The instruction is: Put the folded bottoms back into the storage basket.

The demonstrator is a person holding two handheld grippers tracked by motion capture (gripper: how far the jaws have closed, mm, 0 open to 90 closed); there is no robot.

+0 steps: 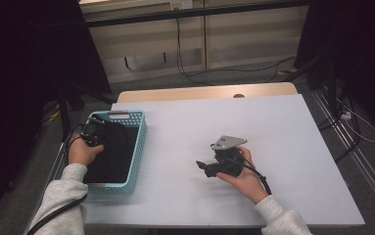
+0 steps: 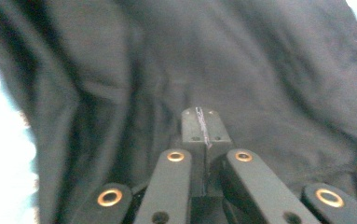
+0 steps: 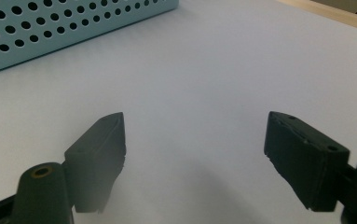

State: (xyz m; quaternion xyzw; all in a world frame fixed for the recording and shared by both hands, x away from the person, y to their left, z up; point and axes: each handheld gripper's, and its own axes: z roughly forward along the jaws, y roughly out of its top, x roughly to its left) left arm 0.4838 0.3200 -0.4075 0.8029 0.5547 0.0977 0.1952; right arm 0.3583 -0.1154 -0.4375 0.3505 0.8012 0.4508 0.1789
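Note:
A black cloth (image 1: 115, 152) lies bunched inside a light blue perforated basket (image 1: 139, 145) at the table's left. My left gripper (image 1: 95, 131) reaches into the basket from its left side. In the left gripper view its jaws (image 2: 203, 122) are pressed together, tips right against the dark folds of the cloth (image 2: 269, 70); whether any fabric is pinched between them I cannot tell. My right gripper (image 1: 202, 165) rests low over the middle of the white table top (image 1: 283, 127), pointing left toward the basket. Its jaws (image 3: 195, 140) stand wide apart with only bare table between them.
The basket's holed wall (image 3: 50, 28) stands a short way ahead of the right gripper. A wooden strip (image 1: 204, 92) runs along the table's far edge. Cables lie on the floor behind and to the right of the table.

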